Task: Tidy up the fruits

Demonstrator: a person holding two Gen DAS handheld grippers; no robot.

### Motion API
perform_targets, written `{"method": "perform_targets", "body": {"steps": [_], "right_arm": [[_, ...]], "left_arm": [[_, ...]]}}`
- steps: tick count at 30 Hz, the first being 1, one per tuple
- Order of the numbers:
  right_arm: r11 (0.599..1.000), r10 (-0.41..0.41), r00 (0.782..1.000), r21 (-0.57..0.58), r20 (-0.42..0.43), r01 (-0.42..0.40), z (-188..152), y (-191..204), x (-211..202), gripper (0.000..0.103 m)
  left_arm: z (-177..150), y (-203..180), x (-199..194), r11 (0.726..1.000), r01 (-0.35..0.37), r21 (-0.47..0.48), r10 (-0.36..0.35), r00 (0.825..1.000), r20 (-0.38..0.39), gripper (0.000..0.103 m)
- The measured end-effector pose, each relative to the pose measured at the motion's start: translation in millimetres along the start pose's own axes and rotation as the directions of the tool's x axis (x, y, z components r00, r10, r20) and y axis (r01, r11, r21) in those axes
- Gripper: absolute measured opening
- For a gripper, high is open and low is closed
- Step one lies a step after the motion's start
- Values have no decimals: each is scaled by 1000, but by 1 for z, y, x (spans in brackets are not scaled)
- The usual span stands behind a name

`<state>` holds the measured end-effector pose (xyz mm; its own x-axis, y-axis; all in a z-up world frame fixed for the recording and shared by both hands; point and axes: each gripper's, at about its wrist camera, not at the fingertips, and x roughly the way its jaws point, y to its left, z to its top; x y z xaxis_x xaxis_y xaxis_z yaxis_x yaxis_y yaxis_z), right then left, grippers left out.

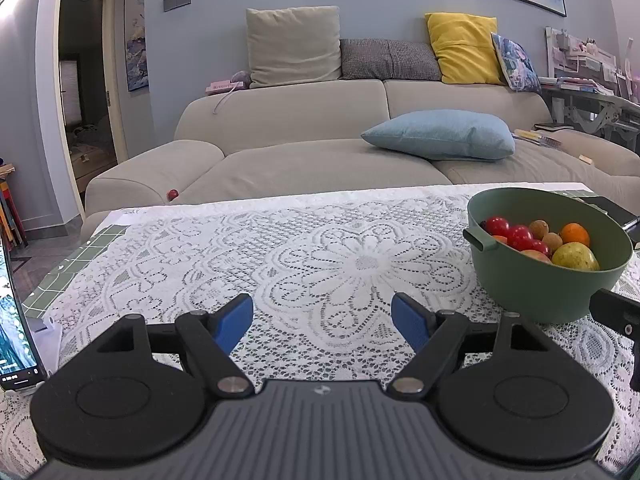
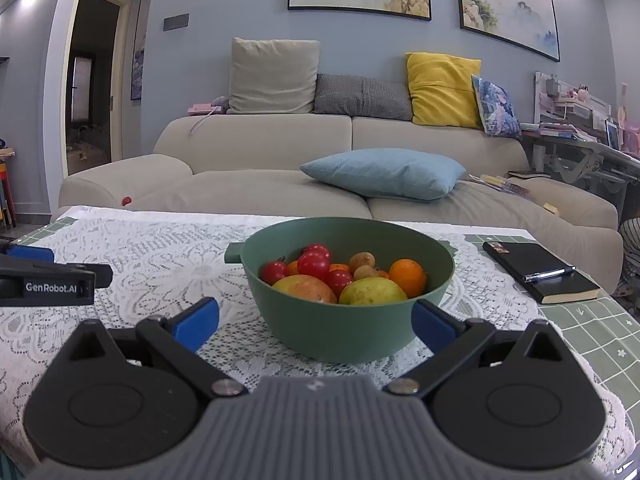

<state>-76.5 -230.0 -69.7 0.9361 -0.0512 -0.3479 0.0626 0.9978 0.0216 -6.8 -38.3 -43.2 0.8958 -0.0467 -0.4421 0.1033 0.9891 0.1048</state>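
I hold both sets of tongs low over a lace-covered worktop (image 1: 320, 248), the left tongs (image 1: 322, 318) spread wide above bare lace and the right tongs (image 2: 316, 324) spread wide on either side of a green bowl (image 2: 340, 320), neither gripping anything. The bowl stands on the lace and holds cherry tomatoes (image 2: 314, 265), an orange (image 2: 408, 276), a pear (image 2: 372, 292) and an apple (image 2: 306, 289). A black notebook (image 2: 540, 268) with a pen lies to its right.

fruits (image 2: 344, 280) lie in the bowl (image 2: 344, 332) on the table (image 2: 120, 248), notebook (image 2: 540, 272) to its right.
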Motion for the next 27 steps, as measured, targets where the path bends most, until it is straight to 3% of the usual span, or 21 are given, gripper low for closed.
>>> {"method": "perform_targets", "body": {"steps": [27], "right_arm": [[1000, 7, 999, 3, -38, -7, -1, -1, 6, 99]], "left_arm": [[-1, -1, -3, 1000, -6, 0, 6, 1000, 3, 92]]}}
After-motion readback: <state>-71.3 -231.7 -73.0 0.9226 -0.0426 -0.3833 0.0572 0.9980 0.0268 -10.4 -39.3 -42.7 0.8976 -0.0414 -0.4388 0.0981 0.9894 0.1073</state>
